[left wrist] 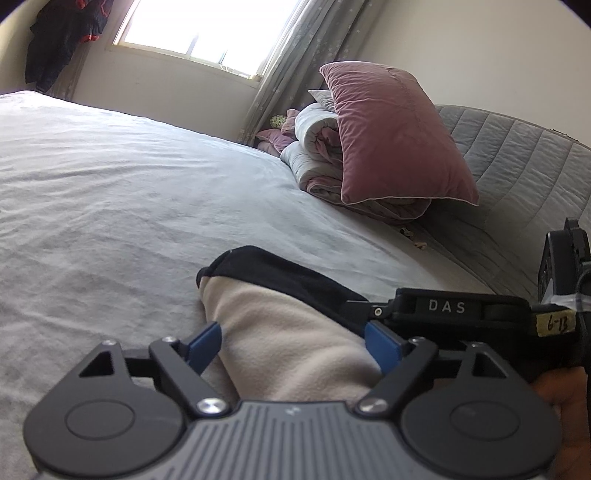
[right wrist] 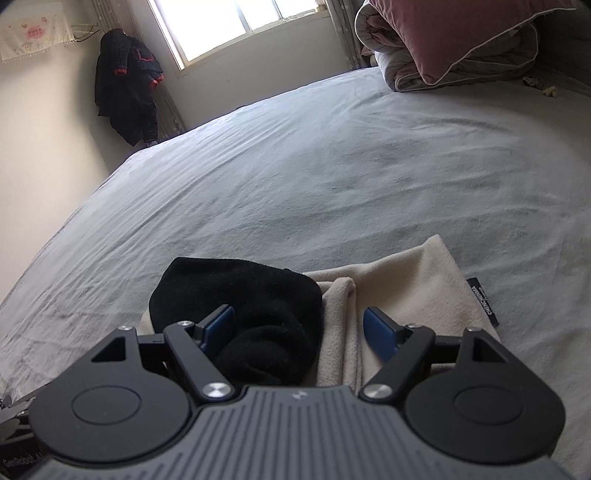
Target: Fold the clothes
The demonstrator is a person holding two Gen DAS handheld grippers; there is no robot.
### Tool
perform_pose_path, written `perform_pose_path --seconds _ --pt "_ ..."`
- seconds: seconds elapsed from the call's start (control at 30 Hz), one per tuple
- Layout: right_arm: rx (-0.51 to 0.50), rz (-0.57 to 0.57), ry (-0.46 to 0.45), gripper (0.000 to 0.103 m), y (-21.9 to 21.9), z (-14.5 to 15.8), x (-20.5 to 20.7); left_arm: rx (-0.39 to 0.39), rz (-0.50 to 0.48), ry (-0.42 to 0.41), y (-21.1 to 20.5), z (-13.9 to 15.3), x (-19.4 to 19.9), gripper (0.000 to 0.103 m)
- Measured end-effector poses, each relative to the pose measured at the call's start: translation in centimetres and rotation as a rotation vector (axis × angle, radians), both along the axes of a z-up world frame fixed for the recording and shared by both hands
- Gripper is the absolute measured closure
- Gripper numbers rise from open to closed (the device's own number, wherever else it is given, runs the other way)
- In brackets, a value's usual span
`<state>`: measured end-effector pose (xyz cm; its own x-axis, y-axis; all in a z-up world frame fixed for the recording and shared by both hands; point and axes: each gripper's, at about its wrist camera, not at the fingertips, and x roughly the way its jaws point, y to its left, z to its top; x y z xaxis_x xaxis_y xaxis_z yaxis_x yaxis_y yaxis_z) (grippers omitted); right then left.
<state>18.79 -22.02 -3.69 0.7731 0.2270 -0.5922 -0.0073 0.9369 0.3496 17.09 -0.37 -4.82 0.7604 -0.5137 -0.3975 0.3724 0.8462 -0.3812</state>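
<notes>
garment (right wrist: 399,295) on bed (right wrist: 295,166), pillow (left wrist: 399,136) atop quilt (left wrist: 317,155) behind

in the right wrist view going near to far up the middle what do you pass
right gripper → black garment → bed sheet → window

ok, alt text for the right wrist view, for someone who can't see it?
The open right gripper hovers low over a cream fleece garment with a black fabric part, lying on a wrinkled pale grey bed sheet. Beyond are a bright window, dark clothing hanging in the corner, and a pink pillow on rolled bedding.
</notes>
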Motion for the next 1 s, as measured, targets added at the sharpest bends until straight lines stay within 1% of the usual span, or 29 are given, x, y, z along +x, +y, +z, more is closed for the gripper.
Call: perform_pose_path --seconds 0.47,0.5,0.53,0.63,0.67,0.7,0.73,0.77,0.8,0.83,0.9,1.0 --pt "0.033 0.012 0.001 0.022 -0.4 0.2 -0.1 -0.011 -0.016 -0.001 1.1 0.5 0.0 0.014" --pt "0.045 0.018 -0.002 0.022 -0.7 0.3 -0.2 -0.012 -0.017 -0.002 1.2 0.5 0.0 0.017" --pt "0.067 0.019 -0.006 0.022 -1.1 0.4 -0.2 -0.027 -0.02 -0.007 1.6 0.8 -0.1 0.026" --pt "0.175 0.011 -0.008 0.023 -3.2 0.6 -0.4 -0.114 -0.011 -0.027 3.5 1.5 -0.4 0.033" --pt "0.213 0.007 -0.007 0.024 -3.9 0.7 -0.4 -0.141 -0.007 -0.032 4.0 1.5 -0.4 0.036" --pt "0.247 0.002 -0.004 0.028 -4.5 0.6 -0.4 -0.16 -0.009 -0.024 4.2 1.4 -0.3 0.044" --pt "0.277 -0.002 0.002 0.029 -5.1 0.5 -0.3 -0.174 -0.015 -0.008 4.3 1.3 0.0 0.055" --pt "0.308 -0.004 0.011 0.032 -5.7 0.3 -0.3 -0.189 -0.022 0.007 4.5 1.1 0.2 0.06" --pt "0.333 -0.005 0.022 0.035 -6.1 0.1 -0.2 -0.187 -0.029 0.021 4.2 0.9 0.4 0.07" --pt "0.352 -0.003 0.032 0.036 -6.4 0.0 -0.1 -0.175 -0.037 0.032 3.8 0.7 0.5 0.072" --pt "0.375 0.018 0.047 0.036 -6.6 -0.2 0.0 -0.152 -0.05 0.045 3.1 0.4 0.7 0.073" --pt "0.372 0.107 0.058 0.034 -6.1 -0.2 0.2 -0.117 -0.055 0.03 2.1 0.2 0.6 0.073"
